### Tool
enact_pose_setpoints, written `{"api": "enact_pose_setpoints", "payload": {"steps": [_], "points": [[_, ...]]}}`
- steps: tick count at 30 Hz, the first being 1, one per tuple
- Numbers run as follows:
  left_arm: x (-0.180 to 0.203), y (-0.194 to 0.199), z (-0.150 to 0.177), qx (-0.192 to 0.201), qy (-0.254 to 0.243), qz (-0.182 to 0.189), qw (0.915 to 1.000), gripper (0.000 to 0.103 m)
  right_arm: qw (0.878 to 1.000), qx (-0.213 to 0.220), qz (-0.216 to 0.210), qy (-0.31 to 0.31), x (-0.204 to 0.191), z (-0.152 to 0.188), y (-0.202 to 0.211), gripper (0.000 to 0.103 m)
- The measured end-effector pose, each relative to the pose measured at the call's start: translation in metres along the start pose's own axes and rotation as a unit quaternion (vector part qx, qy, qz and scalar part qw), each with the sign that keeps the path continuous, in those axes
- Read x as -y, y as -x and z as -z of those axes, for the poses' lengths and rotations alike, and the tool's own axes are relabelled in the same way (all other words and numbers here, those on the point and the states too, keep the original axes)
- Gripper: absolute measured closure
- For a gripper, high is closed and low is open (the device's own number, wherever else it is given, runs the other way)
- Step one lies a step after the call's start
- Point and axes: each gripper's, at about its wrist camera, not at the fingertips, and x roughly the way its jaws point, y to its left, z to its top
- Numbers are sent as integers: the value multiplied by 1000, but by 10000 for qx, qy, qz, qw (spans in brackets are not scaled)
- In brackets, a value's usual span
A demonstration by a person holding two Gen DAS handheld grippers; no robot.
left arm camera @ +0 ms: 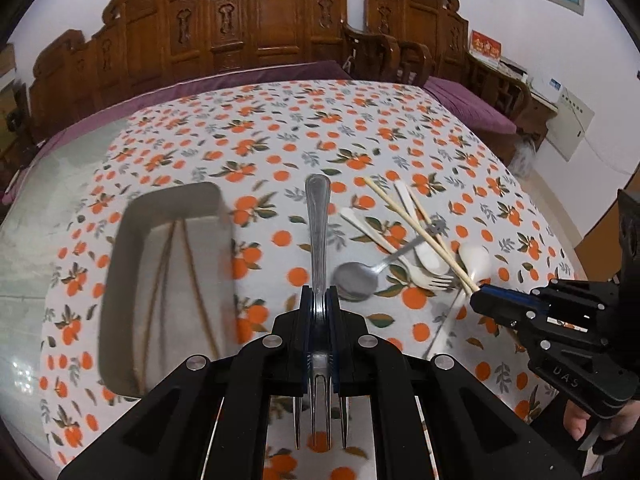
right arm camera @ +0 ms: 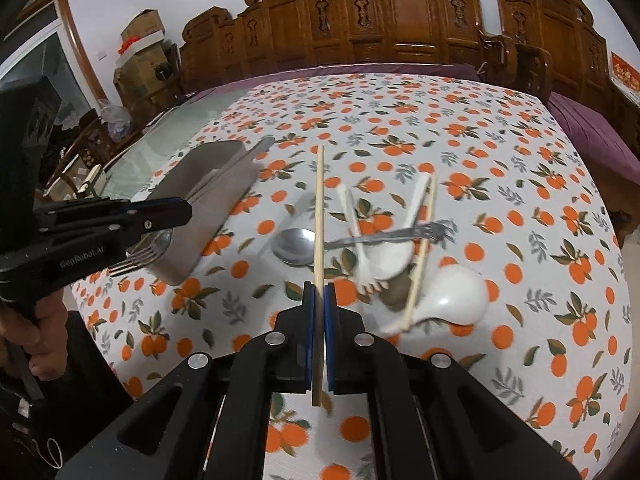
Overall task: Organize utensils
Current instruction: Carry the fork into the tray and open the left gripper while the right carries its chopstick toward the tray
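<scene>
My left gripper (left arm camera: 319, 294) is shut on a metal fork (left arm camera: 317, 220), handle forward and tines toward the camera, held above the cloth just right of a grey tray (left arm camera: 116, 264). Chopsticks (left arm camera: 172, 280) lie in that tray. My right gripper (right arm camera: 319, 292) is shut on a single pale chopstick (right arm camera: 319, 200), lifted over the utensil pile. The pile holds a metal spoon (right arm camera: 294, 246), a white plastic fork (right arm camera: 362, 256), a white ceramic spoon (right arm camera: 452, 292) and another chopstick (right arm camera: 422, 256). The right wrist view shows the left gripper (right arm camera: 182, 212) and fork tines (right arm camera: 136, 262) in front of the tray (right arm camera: 216, 216).
An orange-print tablecloth (left arm camera: 280, 128) covers the table, with bare glass top (left arm camera: 60, 184) at the left. A carved wooden bench (right arm camera: 400, 12) with a purple cushion stands behind. A person's hand (right arm camera: 24, 336) grips the left tool. Cardboard boxes (right arm camera: 140, 52) sit far left.
</scene>
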Motion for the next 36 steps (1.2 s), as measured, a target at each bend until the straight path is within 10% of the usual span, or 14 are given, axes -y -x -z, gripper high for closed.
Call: {"api": "enact_pose_setpoints", "payload": {"steps": [21, 36], "points": [[-122, 1, 9, -123, 579, -545, 9968, 97, 9983, -90, -402, 419, -84, -32, -36, 97], [-139, -43, 20, -579, 728, -605, 9938, 97, 9978, -212, -466, 412, -92, -33, -50, 97]]}}
